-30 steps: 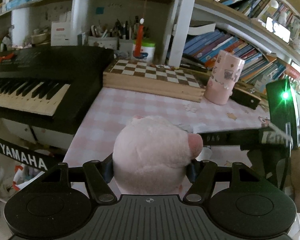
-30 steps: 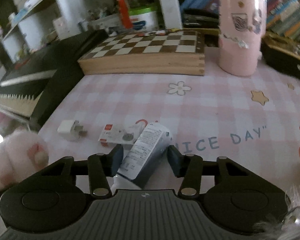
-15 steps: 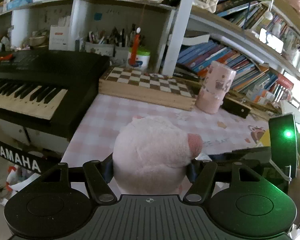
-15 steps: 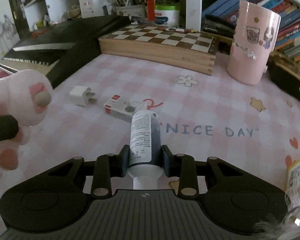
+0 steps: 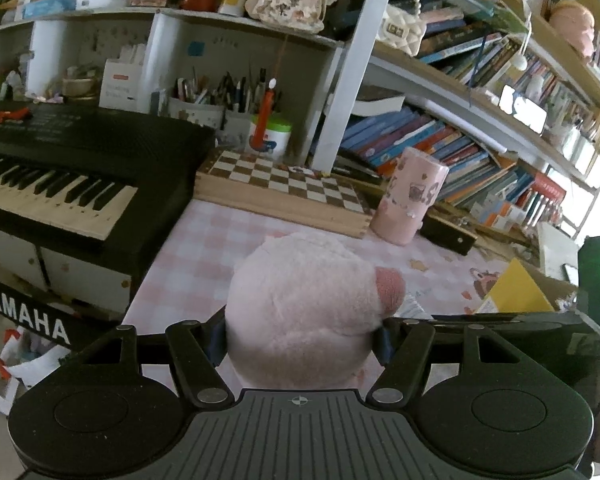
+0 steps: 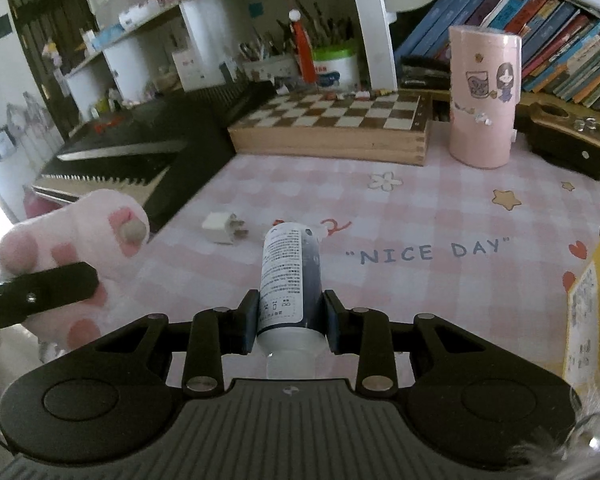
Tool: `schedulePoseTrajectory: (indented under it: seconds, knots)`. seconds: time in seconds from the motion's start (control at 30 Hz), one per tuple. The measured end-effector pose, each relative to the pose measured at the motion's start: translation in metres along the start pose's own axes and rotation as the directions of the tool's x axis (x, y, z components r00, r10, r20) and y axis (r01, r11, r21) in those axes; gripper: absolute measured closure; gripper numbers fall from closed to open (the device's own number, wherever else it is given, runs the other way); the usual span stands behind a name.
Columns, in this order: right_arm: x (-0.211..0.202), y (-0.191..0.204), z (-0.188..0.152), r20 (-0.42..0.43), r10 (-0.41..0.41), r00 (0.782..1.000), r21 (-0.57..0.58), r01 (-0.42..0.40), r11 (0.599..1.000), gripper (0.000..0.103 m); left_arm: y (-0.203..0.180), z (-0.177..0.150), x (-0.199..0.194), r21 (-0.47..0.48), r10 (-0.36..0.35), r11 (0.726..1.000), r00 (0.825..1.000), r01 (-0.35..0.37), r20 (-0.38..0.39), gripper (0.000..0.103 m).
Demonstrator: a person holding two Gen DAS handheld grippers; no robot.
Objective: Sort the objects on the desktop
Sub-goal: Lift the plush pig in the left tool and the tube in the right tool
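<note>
My left gripper [image 5: 300,340] is shut on a pink plush paw [image 5: 300,312], held above the near left corner of the pink checked tablecloth [image 5: 228,240]. The same plush paw [image 6: 72,256] shows at the left of the right wrist view, with a left finger [image 6: 40,292] across it. My right gripper [image 6: 290,320] is shut on a dark blue tube [image 6: 290,276] with a white printed label. It grips near the white cap, and the tube points forward, lifted off the cloth. A white charger plug [image 6: 224,227] lies on the cloth beyond it.
A wooden chessboard box [image 6: 332,124] and a pink cylinder [image 6: 482,96] stand at the back of the desk. A black keyboard [image 5: 60,168] borders the left side. A yellow box [image 6: 596,280] sits at the right edge. Bookshelves [image 5: 440,148] rise behind.
The right jaws closed on the tube and lifted it off the cloth, turning it to point forward. Both grippers rose and drew back; the left kept its hold on the plush paw.
</note>
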State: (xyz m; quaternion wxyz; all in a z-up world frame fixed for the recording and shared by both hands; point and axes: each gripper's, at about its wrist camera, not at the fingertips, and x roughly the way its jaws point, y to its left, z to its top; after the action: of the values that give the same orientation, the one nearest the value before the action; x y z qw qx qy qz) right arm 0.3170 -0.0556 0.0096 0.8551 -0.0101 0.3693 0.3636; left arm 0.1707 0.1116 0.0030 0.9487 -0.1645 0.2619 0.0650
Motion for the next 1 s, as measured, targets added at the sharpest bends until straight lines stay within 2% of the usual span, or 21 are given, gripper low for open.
schedulePoseTrajectory:
  seconds: [0.43,0.87,1.0]
  knots:
    - [-0.052,0.019,-0.021,0.041,0.003,0.999,-0.005,-0.003,1.000,0.073,0.000,-0.009,-0.035,0.010,-0.083,0.996,0.996,0.083,0.032,0.036]
    - [-0.103,0.068,-0.062,0.064,-0.064,0.996,-0.053,0.067,0.996,0.073,0.008,-0.030,-0.070,0.035,-0.176,0.984,0.984,0.175,0.016,0.036]
    - [-0.118,0.084,-0.077,0.074,-0.069,0.995,-0.029,0.071,0.997,0.073,0.013,-0.038,-0.083,0.039,-0.195,0.980,0.981,0.195,0.006,0.036]
